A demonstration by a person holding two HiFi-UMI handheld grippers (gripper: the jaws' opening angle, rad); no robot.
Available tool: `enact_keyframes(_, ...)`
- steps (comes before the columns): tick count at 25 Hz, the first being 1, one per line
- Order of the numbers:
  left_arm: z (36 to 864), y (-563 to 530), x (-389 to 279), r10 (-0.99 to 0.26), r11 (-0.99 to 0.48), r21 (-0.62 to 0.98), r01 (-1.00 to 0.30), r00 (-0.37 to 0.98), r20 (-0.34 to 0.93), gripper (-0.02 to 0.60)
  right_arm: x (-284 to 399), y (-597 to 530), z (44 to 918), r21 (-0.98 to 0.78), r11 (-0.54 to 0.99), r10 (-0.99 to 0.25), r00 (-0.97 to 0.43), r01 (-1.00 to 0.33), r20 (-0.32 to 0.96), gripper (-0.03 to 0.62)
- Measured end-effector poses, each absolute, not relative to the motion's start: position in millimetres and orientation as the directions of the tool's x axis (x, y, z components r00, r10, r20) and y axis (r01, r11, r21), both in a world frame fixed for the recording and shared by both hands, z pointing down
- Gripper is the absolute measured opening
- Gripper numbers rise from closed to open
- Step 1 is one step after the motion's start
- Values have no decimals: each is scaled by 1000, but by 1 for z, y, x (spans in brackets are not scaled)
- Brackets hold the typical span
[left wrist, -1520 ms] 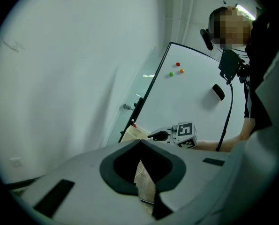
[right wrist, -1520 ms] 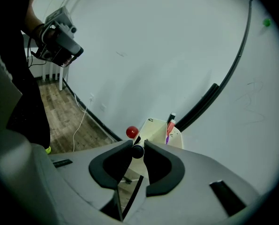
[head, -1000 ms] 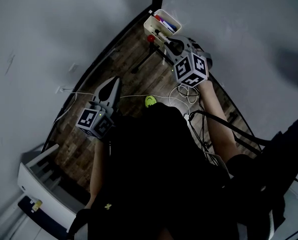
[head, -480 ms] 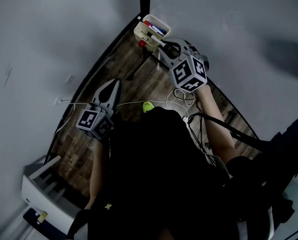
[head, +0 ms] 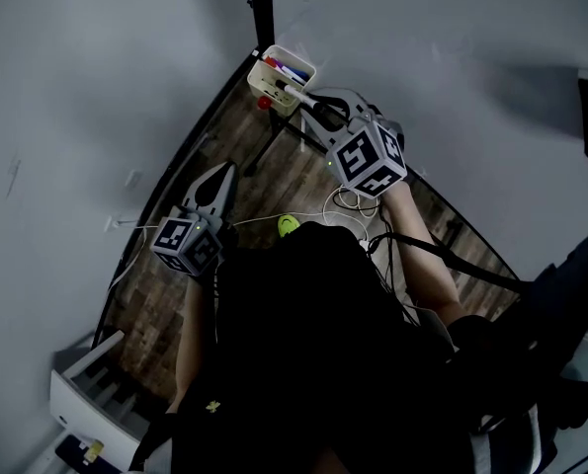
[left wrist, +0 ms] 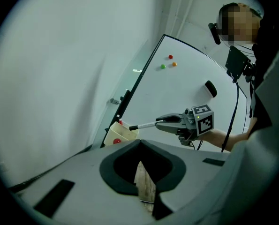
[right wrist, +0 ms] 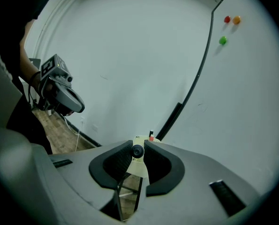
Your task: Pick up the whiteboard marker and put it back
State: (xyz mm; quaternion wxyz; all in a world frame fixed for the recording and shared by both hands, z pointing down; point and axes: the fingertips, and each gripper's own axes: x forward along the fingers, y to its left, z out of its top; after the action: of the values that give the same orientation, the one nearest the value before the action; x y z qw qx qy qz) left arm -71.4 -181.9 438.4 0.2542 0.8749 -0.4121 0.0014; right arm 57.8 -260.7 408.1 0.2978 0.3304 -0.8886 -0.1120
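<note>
My right gripper (right wrist: 138,147) is clamped on the whiteboard marker (left wrist: 143,124). It grips the rear end, so the dark tip projects forward toward the cream box (left wrist: 116,132) of markers at the foot of the whiteboard (left wrist: 186,78). The marker is short of the box and not yet in it. My left gripper (left wrist: 141,141) is pressed together and empty, and I judge it is parked clear of the approach.

The floor (head: 236,131) was matt, grainy wood planking; the whiteboard (left wrist: 186,93) was smooth and faintly glossy; the bin (left wrist: 116,134) looked like cream plastic. The right hand-held gripper (right wrist: 137,150) had a matt grey shell and matt black pads (right wrist: 112,165).
</note>
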Motion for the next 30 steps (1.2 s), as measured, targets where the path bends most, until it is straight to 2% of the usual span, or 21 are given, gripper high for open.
enact_keyframes(30,446,-203,-64,-701,-534,546,-646,699,142,32,52,-238,369,414,737,-675,-611,-535,413,78)
